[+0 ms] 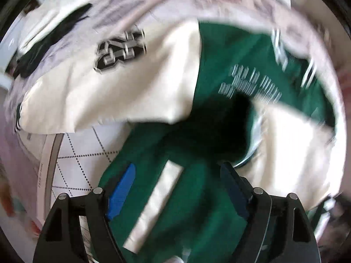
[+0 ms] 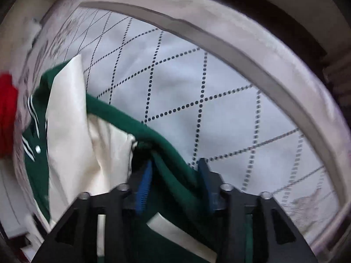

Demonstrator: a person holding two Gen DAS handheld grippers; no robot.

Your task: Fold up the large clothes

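Note:
A green and cream varsity jacket (image 1: pixel 230 61) lies crumpled across the left wrist view, with a grey-black letter patch (image 1: pixel 120 50) on one cream sleeve. My left gripper (image 1: pixel 177 175) hangs over its green body, jaws wide. Blurred green cloth with a cream stripe lies between the pads without being pinched. In the right wrist view my right gripper (image 2: pixel 175 166) is shut on a bunched green fold of the jacket (image 2: pixel 65 131), which trails off to the left with a cream sleeve.
The jacket rests on a white quilted cover (image 2: pixel 219 76) with dotted diamond lines and a grey border band (image 2: pixel 219 35), also seen under the jacket's edge (image 1: pixel 81 153). A red item (image 2: pixel 6 114) lies at the far left. A black and white garment (image 1: pixel 43 32) sits beyond the sleeve.

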